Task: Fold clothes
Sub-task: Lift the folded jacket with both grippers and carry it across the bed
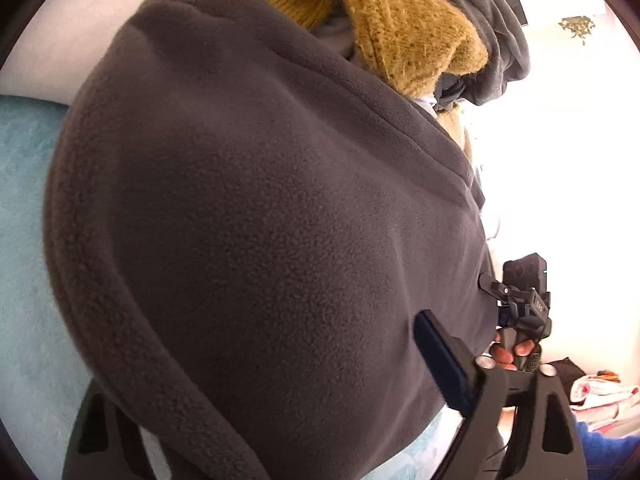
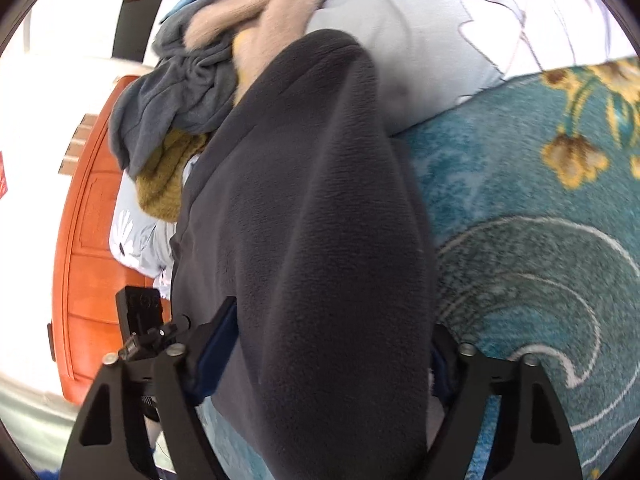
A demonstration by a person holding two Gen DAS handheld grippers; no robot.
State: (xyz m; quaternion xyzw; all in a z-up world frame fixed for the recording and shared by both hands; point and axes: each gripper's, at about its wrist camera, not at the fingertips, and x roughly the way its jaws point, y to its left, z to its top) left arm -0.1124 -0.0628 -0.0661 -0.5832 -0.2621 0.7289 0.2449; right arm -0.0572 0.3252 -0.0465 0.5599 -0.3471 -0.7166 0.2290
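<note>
A dark grey fleece garment (image 1: 256, 216) fills the left wrist view and drapes over my left gripper (image 1: 280, 408); only its right finger (image 1: 440, 364) shows, the left is under the cloth. The jaws stand wide apart with fleece between them. In the right wrist view the same fleece (image 2: 320, 240) hangs down between the fingers of my right gripper (image 2: 332, 356), which also stand wide apart, the left finger (image 2: 216, 348) clear, the right partly hidden. The right gripper shows in the left wrist view (image 1: 520, 300) at the fleece's right edge.
A pile of other clothes lies beyond: a mustard knit (image 1: 408, 28), grey garment (image 2: 168, 92), beige cloth (image 2: 256, 8). A pale floral pillow (image 2: 420, 24) and a teal patterned blanket (image 2: 540, 240) lie underneath. An orange wooden panel (image 2: 88, 240) stands at left.
</note>
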